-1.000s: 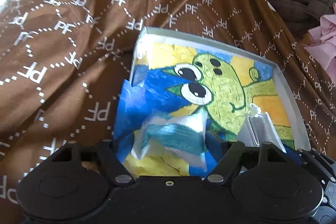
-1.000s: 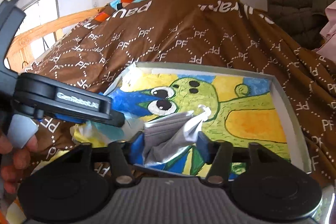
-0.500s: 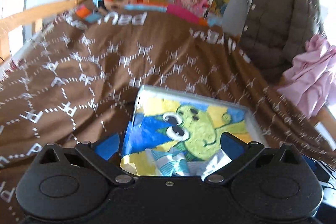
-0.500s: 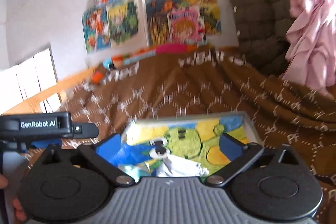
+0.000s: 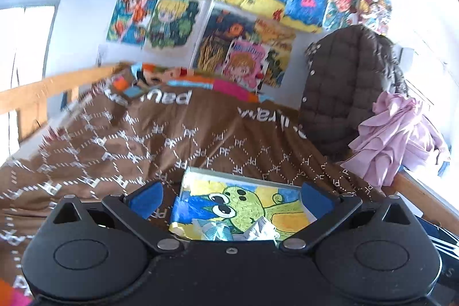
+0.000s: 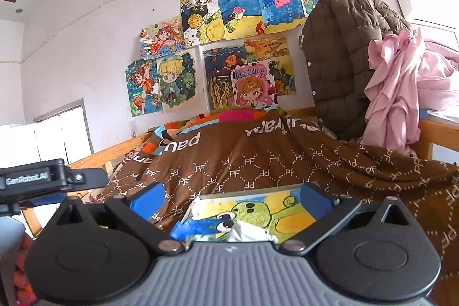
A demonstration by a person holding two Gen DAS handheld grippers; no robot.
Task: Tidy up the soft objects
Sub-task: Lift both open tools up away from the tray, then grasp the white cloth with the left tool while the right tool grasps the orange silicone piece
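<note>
Blue fingertips (image 5: 145, 198) of the left gripper (image 5: 231, 198) stand spread wide, gripping nothing; the right gripper (image 6: 231, 198) is likewise spread and bare. Between each pair, low in the frame, lies a shallow tray (image 5: 218, 172) lined with a green cartoon drawing. Two crumpled soft packets rest at its near edge: a teal-and-white one (image 5: 213, 230) and a silvery one (image 5: 262, 228). Around the tray spreads a brown patterned blanket (image 5: 200, 128); drawings (image 6: 229, 53) cover the wall at upper centre.

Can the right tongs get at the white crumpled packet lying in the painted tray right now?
Probably yes. The right tongs are open and empty, and the white packet lies uncovered in the tray just below them, with nothing between.
</note>
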